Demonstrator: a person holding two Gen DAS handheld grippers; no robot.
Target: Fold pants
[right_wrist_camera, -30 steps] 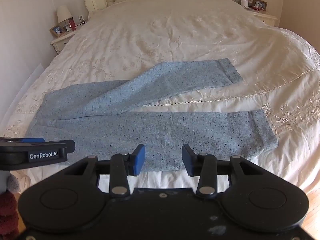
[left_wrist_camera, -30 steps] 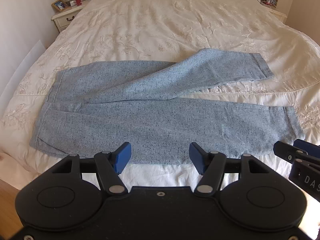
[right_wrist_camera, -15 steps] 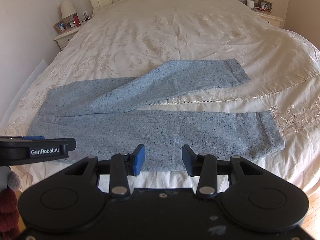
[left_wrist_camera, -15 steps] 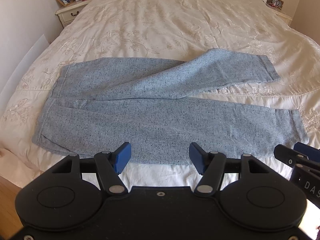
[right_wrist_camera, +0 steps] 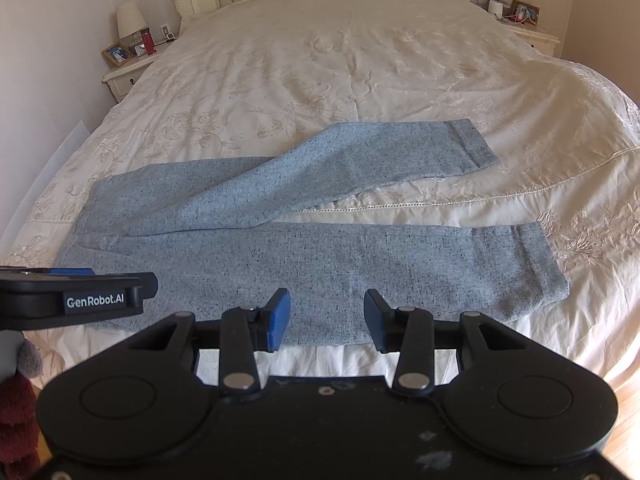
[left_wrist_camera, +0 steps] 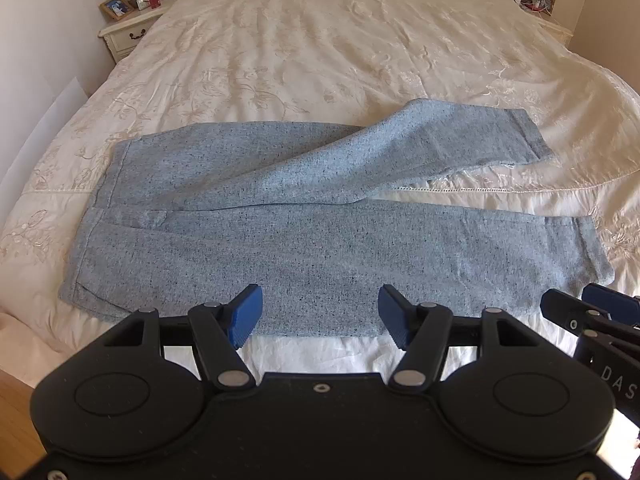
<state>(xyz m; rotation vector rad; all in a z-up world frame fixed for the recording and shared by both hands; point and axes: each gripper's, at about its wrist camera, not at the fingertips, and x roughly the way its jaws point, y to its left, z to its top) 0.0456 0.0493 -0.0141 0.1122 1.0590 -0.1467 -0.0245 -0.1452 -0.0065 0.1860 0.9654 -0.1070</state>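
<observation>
"GenRobot.AI" label (right_wrist_camera: 95, 301) on left tongs (right_wrist_camera: 72, 272)

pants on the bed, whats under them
The pants lie flat on the cream embroidered bedspread, which shows all around them and in the gap between the two legs. Whatever part of the bedspread sits beneath the fabric is covered, so nothing else can be confirmed there.

Near hem of pants (left_wrist_camera: 320, 256) hidden behind left gripper (left_wrist_camera: 320, 314) body. Right gripper (left_wrist_camera: 600, 320) cut off by right edge in left wrist view. Photo frame (right_wrist_camera: 117, 53) on nightstand (right_wrist_camera: 128, 76) too small to make out. Dark red sleeve (right_wrist_camera: 16, 420) cropped at lower left corner.
</observation>
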